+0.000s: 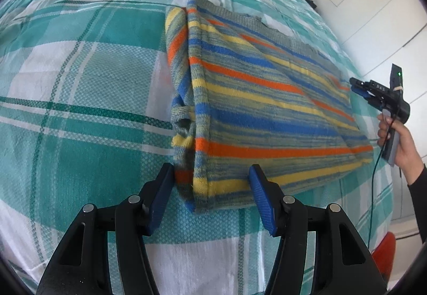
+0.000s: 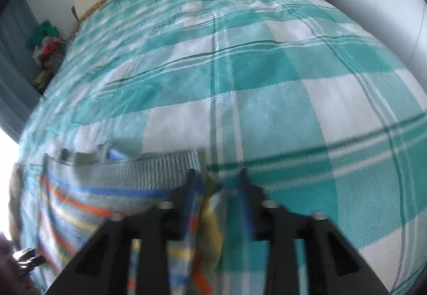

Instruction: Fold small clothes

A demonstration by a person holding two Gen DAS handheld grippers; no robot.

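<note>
A bed [image 1: 80, 86] under a teal-and-white checked cover fills both views, with white cupboard doors [image 1: 368, 1] beyond its far side. On the cover lies a folded striped sweater [image 1: 253, 108], knitted in blue, yellow, orange and grey, with a sleeve tucked along its left edge. In the left wrist view the left gripper [image 1: 210, 183] hangs at the sweater's near corner, its jaws standing apart with that corner between them and the blue pads [image 1: 263, 199] not pressing on the knit. Further right, at the sweater's far edge, a hand [image 1: 400, 145] in a dark sleeve holds the right gripper [image 1: 359, 86]. The right wrist view is blurred: its jaws stand partly apart over the sweater's edge [image 2: 106, 188], with some fabric between them; whether they pinch it cannot be told.
</note>
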